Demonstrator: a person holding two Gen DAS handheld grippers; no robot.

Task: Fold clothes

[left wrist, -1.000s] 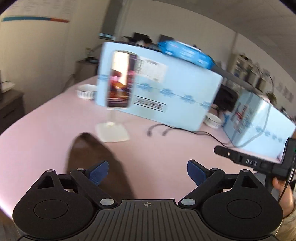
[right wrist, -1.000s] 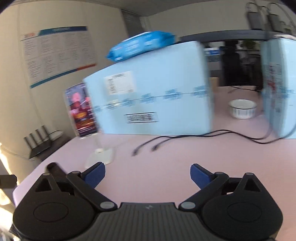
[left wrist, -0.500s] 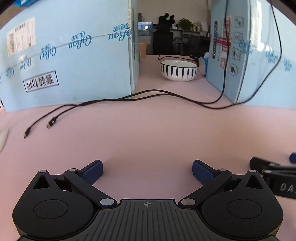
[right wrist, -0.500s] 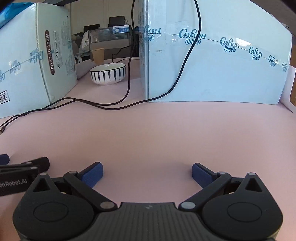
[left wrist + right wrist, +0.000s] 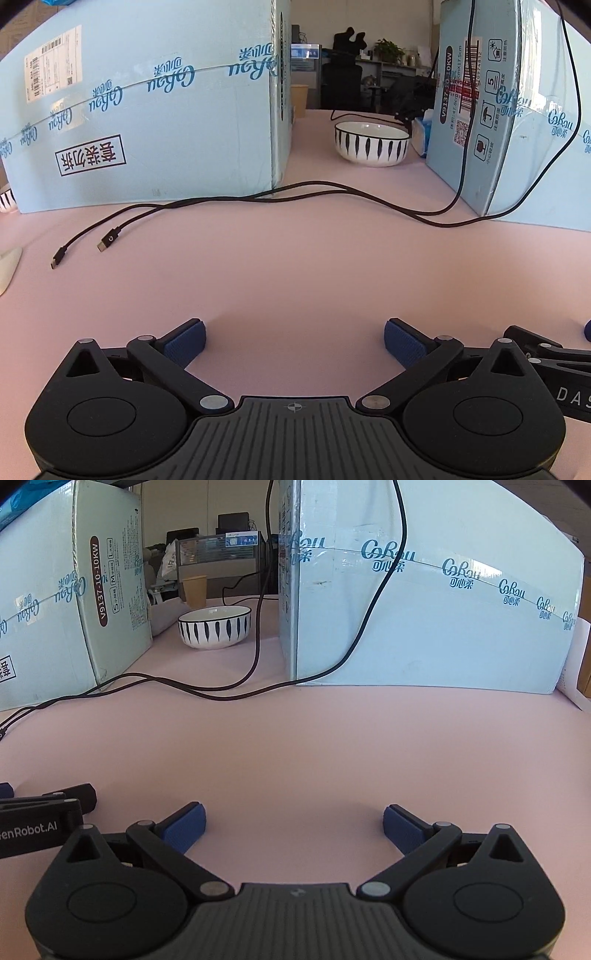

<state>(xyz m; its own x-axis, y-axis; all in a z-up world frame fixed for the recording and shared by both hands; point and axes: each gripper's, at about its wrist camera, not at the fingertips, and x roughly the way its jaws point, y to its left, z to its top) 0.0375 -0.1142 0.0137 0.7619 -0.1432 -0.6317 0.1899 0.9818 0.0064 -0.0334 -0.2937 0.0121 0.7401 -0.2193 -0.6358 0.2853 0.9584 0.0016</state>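
No garment shows in either view. In the left wrist view my left gripper (image 5: 293, 336) sits low over the pink tabletop (image 5: 295, 266), its jaws wide open with only bare table between the blue pads. My right gripper (image 5: 293, 819) is just as low and open, also with nothing between its pads. The two grippers lie side by side. One black finger (image 5: 524, 338) of the right one shows at the left wrist view's right edge. The left gripper's finger (image 5: 74, 794) shows at the right wrist view's left edge.
Two tall light blue cartons (image 5: 147, 110) (image 5: 424, 602) stand at the back with a gap between them. In that gap sit a striped white bowl (image 5: 371, 142) and a paper cup (image 5: 195, 590). Black cables with loose plugs (image 5: 107, 240) run across the table. A white stand base (image 5: 7, 266) lies far left.
Over the first half second both views swung off the phone stand and a dark brown cloth and dropped towards the table. Since then nothing has moved.
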